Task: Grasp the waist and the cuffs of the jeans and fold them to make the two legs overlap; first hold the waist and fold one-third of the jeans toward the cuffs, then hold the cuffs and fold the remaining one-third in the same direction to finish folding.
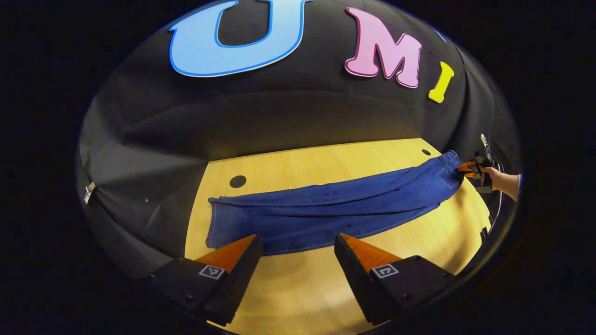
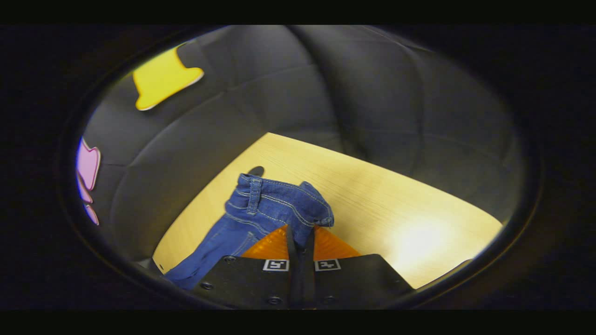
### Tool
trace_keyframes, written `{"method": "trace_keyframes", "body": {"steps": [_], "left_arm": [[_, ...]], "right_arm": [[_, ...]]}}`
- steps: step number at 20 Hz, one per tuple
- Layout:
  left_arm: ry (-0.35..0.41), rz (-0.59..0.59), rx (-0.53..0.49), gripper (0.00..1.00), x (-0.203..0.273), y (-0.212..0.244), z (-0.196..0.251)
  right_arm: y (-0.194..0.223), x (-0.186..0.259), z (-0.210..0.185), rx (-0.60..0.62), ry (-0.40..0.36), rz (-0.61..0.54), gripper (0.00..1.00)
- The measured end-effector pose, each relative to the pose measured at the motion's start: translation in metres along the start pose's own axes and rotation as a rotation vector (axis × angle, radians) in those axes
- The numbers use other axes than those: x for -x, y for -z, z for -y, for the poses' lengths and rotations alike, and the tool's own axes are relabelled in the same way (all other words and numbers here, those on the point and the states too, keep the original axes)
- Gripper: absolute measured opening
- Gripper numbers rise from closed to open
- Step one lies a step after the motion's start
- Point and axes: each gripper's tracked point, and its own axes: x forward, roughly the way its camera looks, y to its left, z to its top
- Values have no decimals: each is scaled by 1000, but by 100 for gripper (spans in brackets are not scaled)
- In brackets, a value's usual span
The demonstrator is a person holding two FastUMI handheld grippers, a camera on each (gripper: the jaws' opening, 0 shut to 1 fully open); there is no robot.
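Note:
Blue jeans lie stretched across the wooden table, one leg over the other, cuffs at the left and waist at the right. My left gripper is open just above the jeans' near edge, a little in from the cuffs, with nothing between its fingers. At the far right, my right gripper, held by a hand, pinches the waist. In the right gripper view, that gripper is shut on the bunched waistband, which rises off the table.
Two dark round holes sit in the tabletop beyond the jeans; one hole shows behind the waistband. Black cloth walls close in the table's far side. Bare wood lies in front of the jeans and right of the waist.

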Motion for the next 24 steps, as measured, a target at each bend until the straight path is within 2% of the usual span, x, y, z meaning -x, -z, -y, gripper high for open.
{"method": "trace_keyframes", "body": {"steps": [3,6,9,11,12,13,15,16,17,18,20,21,24], "left_arm": [[-8,15,34,98,12,2,-8],[-17,29,59,98,26,14,-19],[-42,27,103,98,38,33,-32],[-43,31,146,99,48,45,-34],[-46,32,156,96,53,50,-35],[-55,30,165,99,59,56,-37],[-69,24,187,98,69,68,-40],[-74,18,203,98,74,75,-40],[-84,14,218,98,80,82,-42],[-97,11,236,94,84,88,-44],[-113,8,279,98,95,99,-44],[-116,6,298,98,99,104,-44],[-142,-9,327,98,106,120,-53]], "right_arm": [[-13,23,-30,134,-79,79,5],[-19,60,-67,284,-191,158,5],[-6,92,-86,430,-318,218,5],[16,107,-94,536,-405,243,5],[28,110,-98,585,-443,242,5],[39,110,-102,632,-482,234,5],[72,113,-102,741,-552,203,5],[95,101,-95,790,-579,164,0],[114,95,-89,844,-601,120,11],[132,83,-75,902,-610,83,5],[150,58,-33,1030,-595,61,5],[170,37,-29,1072,-593,32,0],[176,18,-2,1131,-597,-6,5]]}}
